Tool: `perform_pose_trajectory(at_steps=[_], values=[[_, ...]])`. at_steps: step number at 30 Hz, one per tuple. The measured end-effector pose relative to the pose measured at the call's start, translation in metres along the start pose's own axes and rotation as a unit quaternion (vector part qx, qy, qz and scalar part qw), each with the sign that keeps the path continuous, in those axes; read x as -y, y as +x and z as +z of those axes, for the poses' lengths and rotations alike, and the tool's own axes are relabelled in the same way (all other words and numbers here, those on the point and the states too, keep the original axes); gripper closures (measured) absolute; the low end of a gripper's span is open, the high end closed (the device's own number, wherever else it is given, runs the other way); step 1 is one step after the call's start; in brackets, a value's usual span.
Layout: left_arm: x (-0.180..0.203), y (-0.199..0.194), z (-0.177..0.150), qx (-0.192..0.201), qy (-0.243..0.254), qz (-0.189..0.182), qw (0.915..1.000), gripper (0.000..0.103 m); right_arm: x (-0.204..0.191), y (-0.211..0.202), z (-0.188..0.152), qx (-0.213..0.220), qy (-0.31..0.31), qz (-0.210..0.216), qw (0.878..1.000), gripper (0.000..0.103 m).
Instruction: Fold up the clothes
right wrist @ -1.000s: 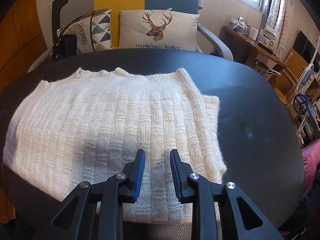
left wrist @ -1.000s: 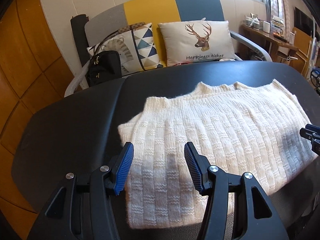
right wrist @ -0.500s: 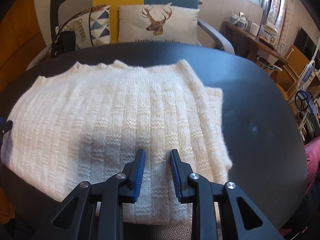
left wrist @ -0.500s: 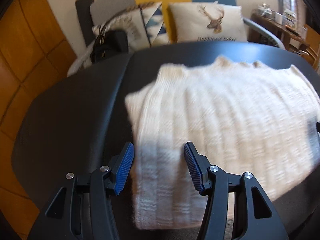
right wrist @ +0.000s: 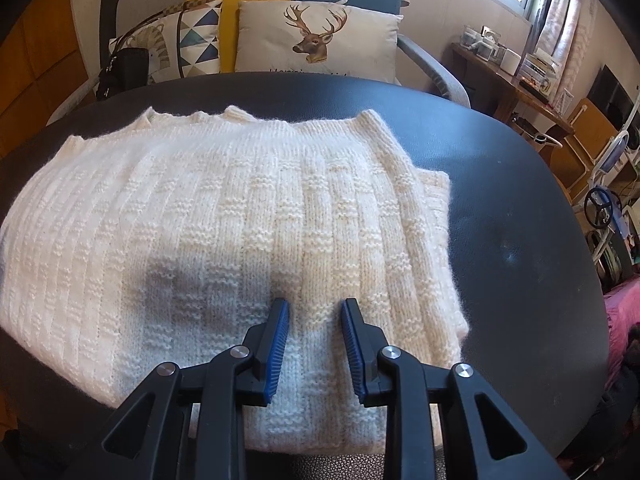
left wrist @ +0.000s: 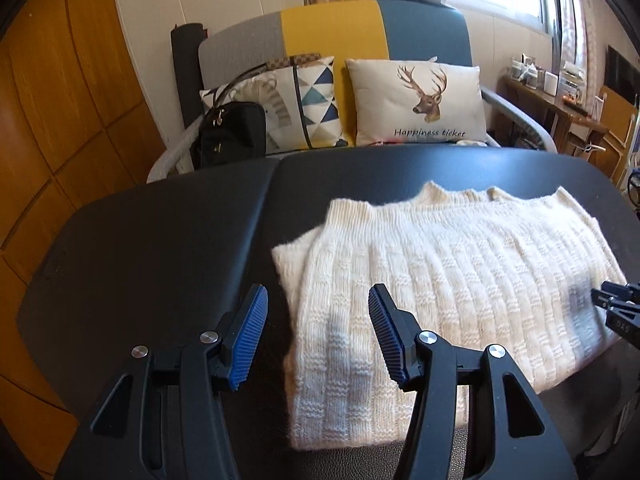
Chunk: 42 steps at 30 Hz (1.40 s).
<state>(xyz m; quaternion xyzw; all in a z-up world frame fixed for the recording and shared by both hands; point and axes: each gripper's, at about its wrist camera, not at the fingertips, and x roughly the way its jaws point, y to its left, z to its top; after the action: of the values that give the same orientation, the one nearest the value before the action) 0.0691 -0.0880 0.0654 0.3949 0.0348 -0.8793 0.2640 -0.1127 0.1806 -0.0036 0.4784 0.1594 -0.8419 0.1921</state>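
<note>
A cream knitted sweater lies folded into a thick rectangle on the black table. My left gripper hovers open and wide over the sweater's near left corner. Its left finger is over bare table and its right finger over the knit, with nothing held. My right gripper hangs over the near right part of the sweater. Its jaws are narrow and opening, and only the flat knit lies below the gap, none of it pinched. The right gripper's tips also show at the left wrist view's right edge.
Behind the table stands a grey, yellow and blue sofa with a deer cushion, a triangle-pattern cushion and a black handbag. A wooden side table with small items is at the back right. A wooden wall is on the left.
My left gripper dipped toward the sweater, then drew back and shifted left, so its left finger now stands off the knit. The right gripper has stayed nearly still. The sweater has not moved.
</note>
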Motion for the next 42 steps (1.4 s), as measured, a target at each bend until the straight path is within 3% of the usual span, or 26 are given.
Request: perform_pose_trajectory(at_steps=[12, 17, 18, 20, 23, 30, 33, 37, 39, 42], values=[[-0.006, 0.015, -0.005, -0.014, -0.003, 0.003, 0.9999, 0.047, -0.002, -0.001, 0.000, -0.001, 0.000, -0.003, 1.000, 0.076], [-0.016, 0.068, -0.029, -0.077, -0.011, 0.028, 0.9966, 0.047, 0.003, -0.022, 0.005, 0.023, 0.012, 0.015, 1.000, 0.076], [-0.020, 0.078, -0.036, -0.085, -0.017, 0.023, 0.9960, 0.046, 0.002, -0.024, 0.006, 0.022, 0.010, 0.018, 1.000, 0.076], [-0.026, 0.079, -0.042, -0.068, -0.033, 0.028, 0.9967, 0.032, 0.002, -0.024, 0.007, 0.019, 0.006, 0.020, 1.000, 0.076], [-0.041, 0.073, -0.044, -0.063, -0.074, 0.001, 0.9953, 0.031, 0.006, -0.002, 0.001, -0.017, 0.017, 0.023, 0.999, 0.076], [-0.056, 0.063, -0.006, -0.021, -0.107, -0.043, 0.9930, 0.031, 0.017, -0.013, 0.021, 0.016, 0.035, 0.058, 0.998, 0.075], [-0.044, 0.077, 0.011, -0.025, -0.088, -0.056, 0.9942, 0.031, 0.027, -0.008, 0.043, 0.033, 0.038, 0.046, 0.998, 0.075], [-0.025, 0.125, 0.005, -0.104, -0.035, -0.022, 0.9937, 0.030, 0.051, 0.030, 0.053, -0.004, 0.072, 0.052, 0.996, 0.073], [-0.033, 0.125, 0.006, -0.098, -0.062, -0.038, 0.9925, 0.030, 0.063, 0.043, 0.051, -0.015, 0.098, 0.078, 0.992, 0.073], [-0.035, 0.116, 0.019, -0.065, -0.071, -0.049, 0.9941, 0.030, 0.078, 0.029, 0.063, 0.014, 0.108, 0.105, 0.989, 0.073]])
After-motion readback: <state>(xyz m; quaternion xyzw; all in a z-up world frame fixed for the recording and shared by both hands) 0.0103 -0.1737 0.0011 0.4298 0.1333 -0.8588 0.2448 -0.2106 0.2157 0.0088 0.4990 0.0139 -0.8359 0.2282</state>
